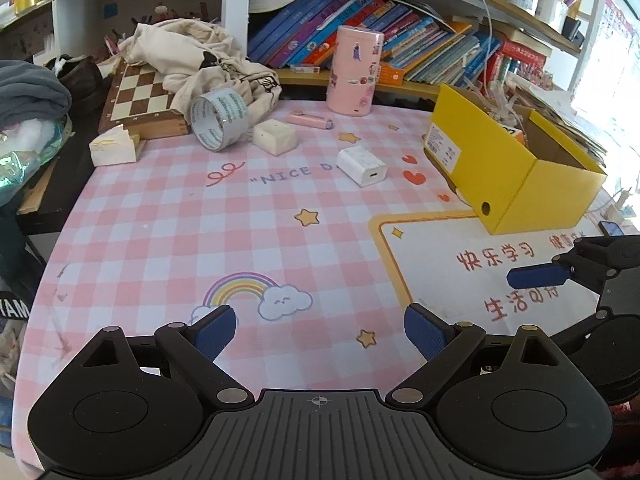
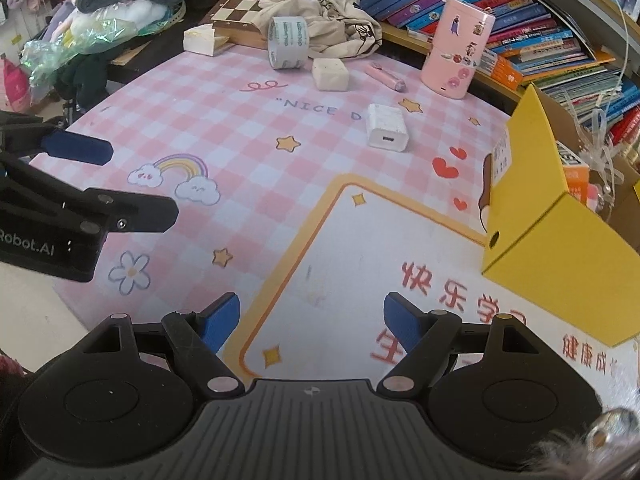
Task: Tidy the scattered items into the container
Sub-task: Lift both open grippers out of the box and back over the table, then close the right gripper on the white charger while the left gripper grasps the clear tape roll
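Pink checked mat (image 1: 160, 220) – cluttered bookshelf (image 1: 400, 32) behind – both grippers' fingers (image 1: 424, 334) spread, empty.

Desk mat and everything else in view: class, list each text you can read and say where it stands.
"NICE D…": desk mat, partly hidden by the charger.
"快乐学习": desk mat's white panel.
"Robot.AI": left tool.
Tape roll, yellow box label, book spines: too small to read.

Black tongs (image 1: 320, 332) with ribbed blue pads (image 1: 424, 336), silver pivot screws.
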Motion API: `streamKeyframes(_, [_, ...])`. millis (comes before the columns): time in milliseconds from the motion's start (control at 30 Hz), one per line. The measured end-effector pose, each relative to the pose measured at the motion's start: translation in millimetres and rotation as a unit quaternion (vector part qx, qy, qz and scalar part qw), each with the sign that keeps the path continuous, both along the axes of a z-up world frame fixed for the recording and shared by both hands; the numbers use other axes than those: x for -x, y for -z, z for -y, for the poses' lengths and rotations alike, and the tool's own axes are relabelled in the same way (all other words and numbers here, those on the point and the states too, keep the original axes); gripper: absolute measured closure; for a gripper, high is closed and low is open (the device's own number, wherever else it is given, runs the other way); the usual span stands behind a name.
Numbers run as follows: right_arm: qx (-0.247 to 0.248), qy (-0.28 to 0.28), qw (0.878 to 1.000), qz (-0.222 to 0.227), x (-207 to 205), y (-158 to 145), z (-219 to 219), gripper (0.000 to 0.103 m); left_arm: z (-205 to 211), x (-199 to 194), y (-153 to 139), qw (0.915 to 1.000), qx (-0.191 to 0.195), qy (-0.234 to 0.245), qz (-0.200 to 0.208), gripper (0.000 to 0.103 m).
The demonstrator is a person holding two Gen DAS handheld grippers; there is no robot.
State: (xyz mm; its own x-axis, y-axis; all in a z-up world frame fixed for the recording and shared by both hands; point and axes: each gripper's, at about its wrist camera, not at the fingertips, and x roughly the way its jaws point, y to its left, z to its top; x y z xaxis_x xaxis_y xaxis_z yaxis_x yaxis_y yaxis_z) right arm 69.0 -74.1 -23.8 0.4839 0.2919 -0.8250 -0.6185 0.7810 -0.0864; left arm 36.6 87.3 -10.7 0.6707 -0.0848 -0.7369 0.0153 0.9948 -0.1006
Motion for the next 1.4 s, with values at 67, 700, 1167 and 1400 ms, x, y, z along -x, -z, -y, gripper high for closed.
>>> streamKeyframes(67, [-0.002, -0.001, 1.000, -0.003, -8, 1, -2, 0.025, -2, -5, 0, 1.0000, -0.004, -0.005, -0.002, 0.009])
streamKeyframes(700, [-0.021, 0.029, 0.999, 0.001, -95, 9, -20, 0.023, -26, -80, 6, 0.9987, -0.014, -0.048, -0.008, 0.009])
streamKeyframes(1167, [-0.037, 0.064, 0.997, 0.027, -158, 19, -43, 0.023, -34, -151, 9, 0.9977, -0.016, -0.064, 0.012, 0.009])
streamKeyframes(1400, [-0.048, 0.084, 0.995, 0.025, -185, 27, -48, 0.023, -45, -188, 9, 0.9956, -0.025, -0.087, 0.023, 0.009])
